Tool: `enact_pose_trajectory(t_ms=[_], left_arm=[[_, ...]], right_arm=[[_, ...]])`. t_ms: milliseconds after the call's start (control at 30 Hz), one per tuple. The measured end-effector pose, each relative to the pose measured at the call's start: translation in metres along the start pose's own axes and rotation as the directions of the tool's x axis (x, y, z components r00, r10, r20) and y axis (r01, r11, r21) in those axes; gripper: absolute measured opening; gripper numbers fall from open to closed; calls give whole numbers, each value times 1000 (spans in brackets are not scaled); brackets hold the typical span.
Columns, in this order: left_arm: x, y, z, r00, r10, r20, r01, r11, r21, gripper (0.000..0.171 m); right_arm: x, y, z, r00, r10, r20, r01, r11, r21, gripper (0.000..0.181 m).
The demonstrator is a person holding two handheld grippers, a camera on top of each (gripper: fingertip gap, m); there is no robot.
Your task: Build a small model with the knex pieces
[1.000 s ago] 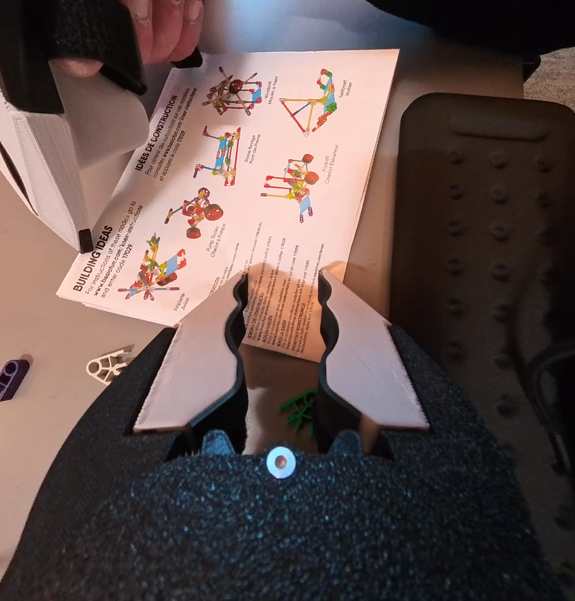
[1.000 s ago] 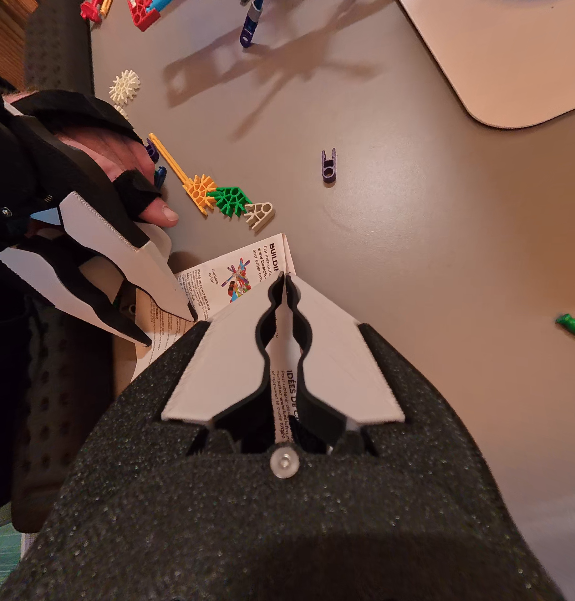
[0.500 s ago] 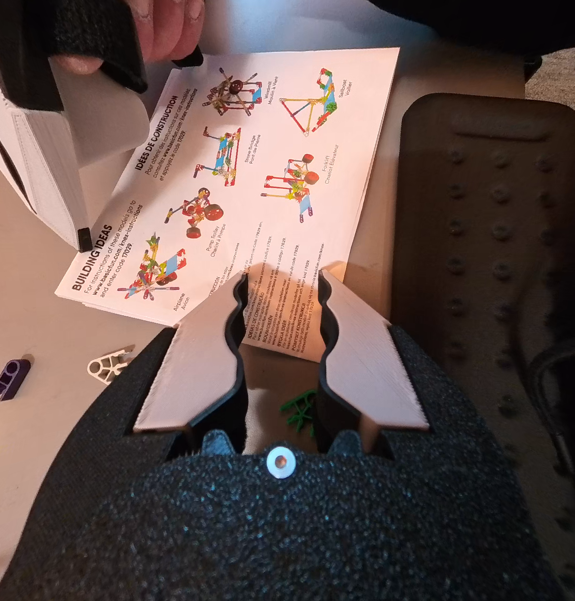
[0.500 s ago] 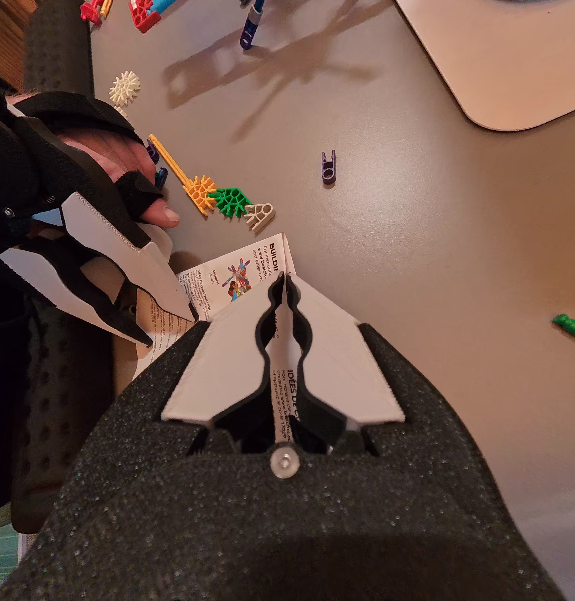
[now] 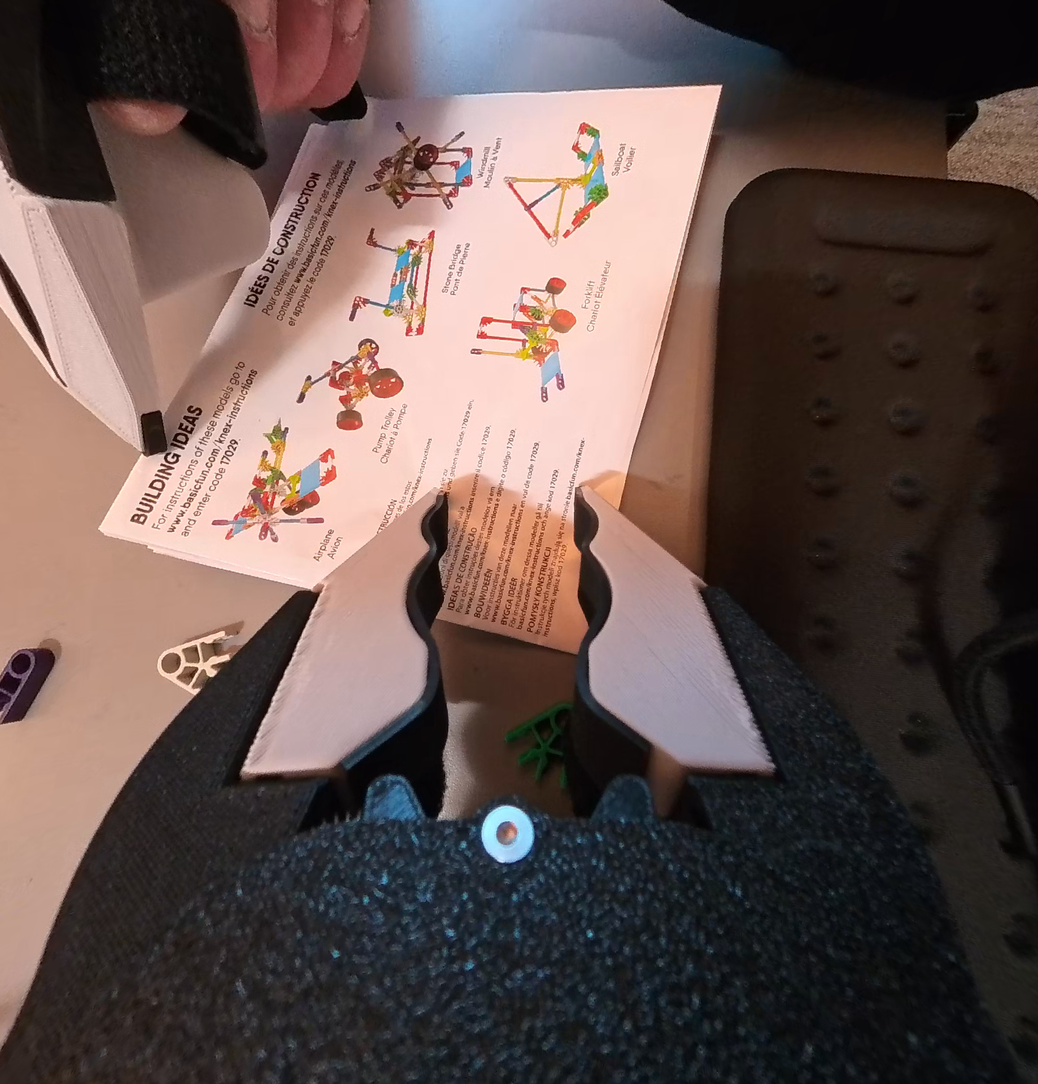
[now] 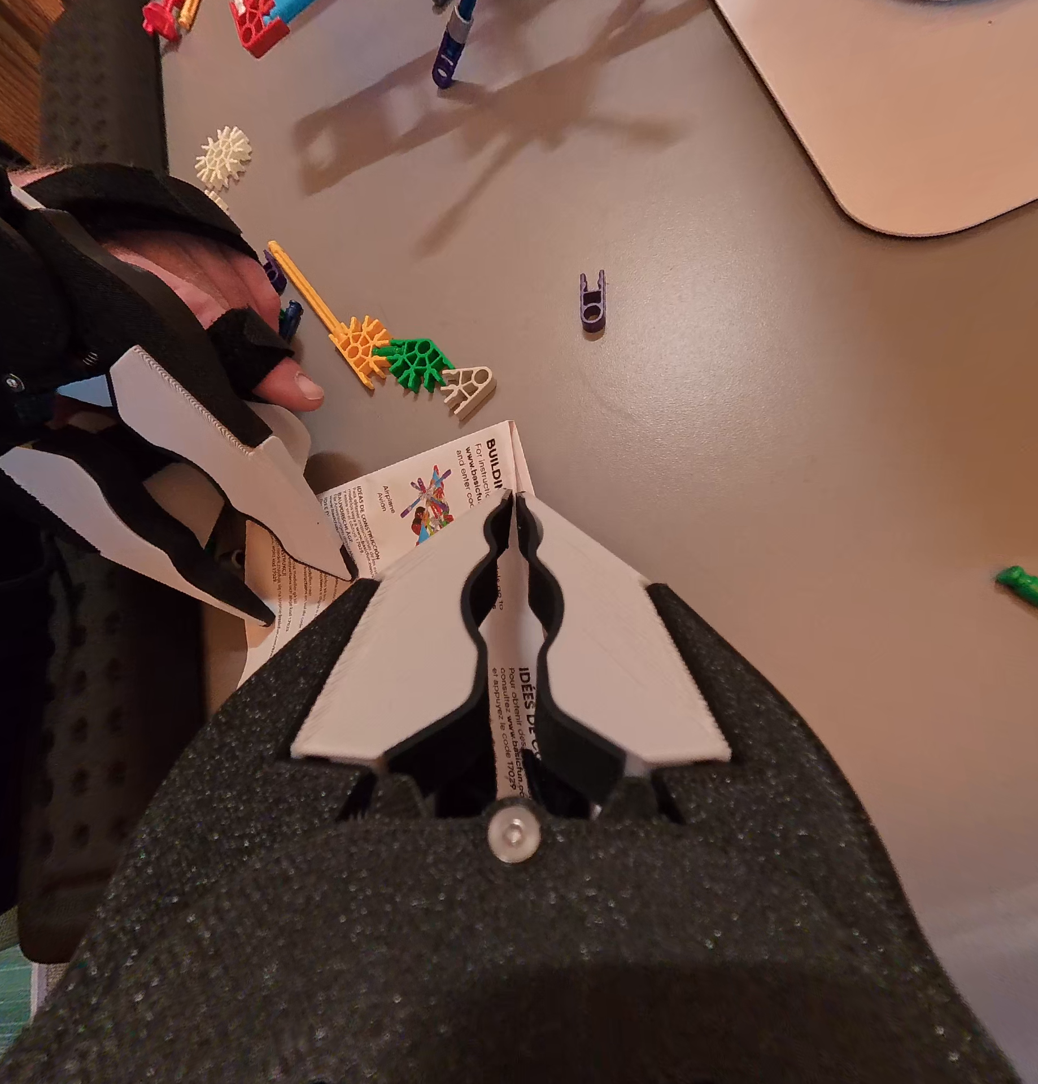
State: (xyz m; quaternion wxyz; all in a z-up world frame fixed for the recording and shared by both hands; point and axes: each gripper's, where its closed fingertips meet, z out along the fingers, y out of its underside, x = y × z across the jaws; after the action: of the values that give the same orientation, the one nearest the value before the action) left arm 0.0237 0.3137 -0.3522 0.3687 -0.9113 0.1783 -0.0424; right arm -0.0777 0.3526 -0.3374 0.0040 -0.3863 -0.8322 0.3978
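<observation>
Right gripper: the right gripper (image 6: 512, 498) is pinching the printed instruction sheet (image 5: 458, 328) between its closed fingers — the paper is running up edge-on through the narrow slot between them.
Left gripper: the left gripper (image 5: 508, 498) is hanging with its fingers spread apart, gripping nothing; its tips are sitting over the sheet's near edge, and whether they are touching the paper I cannot tell.
Sheet: it is lying mostly flat on the tabletop (image 6: 739, 469), close to the edge where a dark dimpled pad (image 5: 892, 410) is lying, with one side lifted in the right gripper's pinch.
Hand: a hand (image 6: 229, 293) in a black strap is gripping the left gripper.
Loose pieces near the sheet: an orange rod-and-connector (image 6: 352, 334), a green connector (image 6: 417, 363) and a grey connector (image 6: 470, 387) are touching in a row just beyond the sheet's corner — a purple clip (image 6: 593, 299) is lying well apart from them.
Farther off: a cream snowflake piece (image 6: 223, 155) is lying near the pad side, a green rod (image 6: 1027, 589) at the opposite side, and a pale board (image 6: 915, 117) is filling the far corner.
</observation>
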Motion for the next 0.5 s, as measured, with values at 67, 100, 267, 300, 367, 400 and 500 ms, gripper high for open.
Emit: enact_pose_trajectory(t_ms=[67, 100, 267, 300, 367, 400, 500], left_arm=[[0, 0, 0, 1000, 0, 0, 0, 1000, 0, 43], [0, 0, 0, 1000, 0, 0, 0, 1000, 0, 43], [0, 1, 1, 1000, 1, 0, -1, 1000, 0, 43], [0, 1, 1, 1000, 1, 0, -1, 1000, 0, 43], [0, 1, 1, 1000, 1, 0, -1, 1000, 0, 43], [1, 1, 1, 1000, 1, -1, -1, 1000, 0, 43], [0, 2, 1, 1000, 7, 7, -7, 1000, 0, 43]], right_arm=[[0, 0, 0, 1000, 0, 0, 0, 1000, 0, 1], [0, 0, 0, 1000, 0, 0, 0, 1000, 0, 1], [0, 0, 0, 1000, -1, -1, 1, 1000, 0, 1], [0, 0, 0, 1000, -1, -1, 1, 1000, 0, 1], [0, 0, 0, 1000, 0, -2, 0, 1000, -1, 1], [0, 0, 1, 1000, 1, -2, -1, 1000, -2, 1], [4, -1, 1, 1000, 10, -18, -10, 1000, 2, 1]])
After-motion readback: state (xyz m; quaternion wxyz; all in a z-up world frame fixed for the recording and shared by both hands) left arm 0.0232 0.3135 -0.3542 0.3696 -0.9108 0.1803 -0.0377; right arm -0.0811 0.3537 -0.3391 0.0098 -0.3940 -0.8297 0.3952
